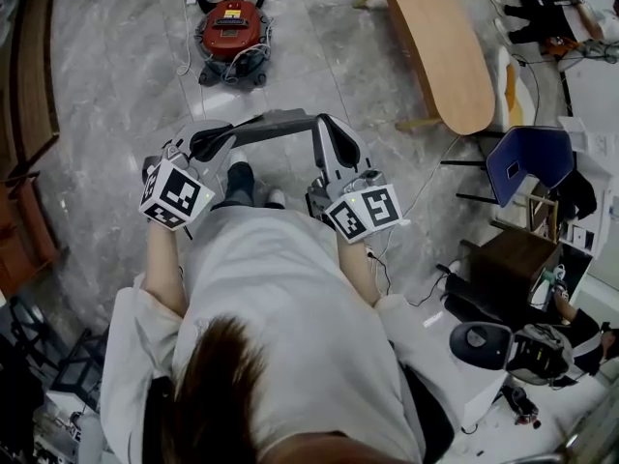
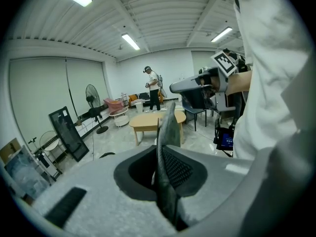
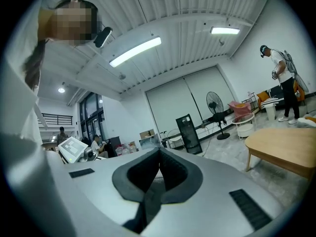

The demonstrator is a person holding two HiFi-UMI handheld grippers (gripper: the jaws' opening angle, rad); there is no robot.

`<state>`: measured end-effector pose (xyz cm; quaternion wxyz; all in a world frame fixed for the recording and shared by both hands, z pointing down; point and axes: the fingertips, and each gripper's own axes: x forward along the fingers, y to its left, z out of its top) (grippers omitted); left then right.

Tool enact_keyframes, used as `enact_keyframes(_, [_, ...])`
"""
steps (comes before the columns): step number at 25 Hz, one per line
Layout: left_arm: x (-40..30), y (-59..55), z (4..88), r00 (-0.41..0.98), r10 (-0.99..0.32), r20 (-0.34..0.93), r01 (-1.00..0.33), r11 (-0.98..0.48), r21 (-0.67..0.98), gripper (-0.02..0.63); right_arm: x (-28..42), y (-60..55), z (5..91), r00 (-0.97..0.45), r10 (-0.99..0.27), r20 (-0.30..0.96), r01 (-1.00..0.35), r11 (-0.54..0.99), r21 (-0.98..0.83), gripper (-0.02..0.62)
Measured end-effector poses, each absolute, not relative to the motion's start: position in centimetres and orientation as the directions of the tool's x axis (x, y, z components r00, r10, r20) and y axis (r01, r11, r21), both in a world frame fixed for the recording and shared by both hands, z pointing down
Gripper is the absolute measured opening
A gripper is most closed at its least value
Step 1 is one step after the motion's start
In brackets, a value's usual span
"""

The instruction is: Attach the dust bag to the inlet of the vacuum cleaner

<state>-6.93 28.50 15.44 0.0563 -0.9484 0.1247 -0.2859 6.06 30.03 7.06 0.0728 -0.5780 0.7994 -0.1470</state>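
Left fingers (image 2: 181,171) pinch grey dust bag (image 2: 169,132); right fingers (image 3: 174,174) pressed together; vacuum label (image 1: 230,13) unreadable.

Your forearms reach forward from your body, left (image 1: 164,269) and right (image 1: 360,274) side by side and apart. Both tools point away from you. Your left tool (image 1: 205,145) has its jaws pinched on the thin grey dust bag (image 2: 170,125). Your right tool (image 1: 327,129) has its jaws pressed together.

Likely a lab: workstations (image 3: 74,149), fan (image 3: 213,100)
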Motion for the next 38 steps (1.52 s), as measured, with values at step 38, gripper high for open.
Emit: enact_keyframes(38, [-2.1,7.8,19.5,0.733,-0.324,0.598,-0.307,-0.942,-0.134,0.037,11.7,5.5,10.3,-0.466,-0.877,0.119,-0.851,0.406,-0.333,0.002])
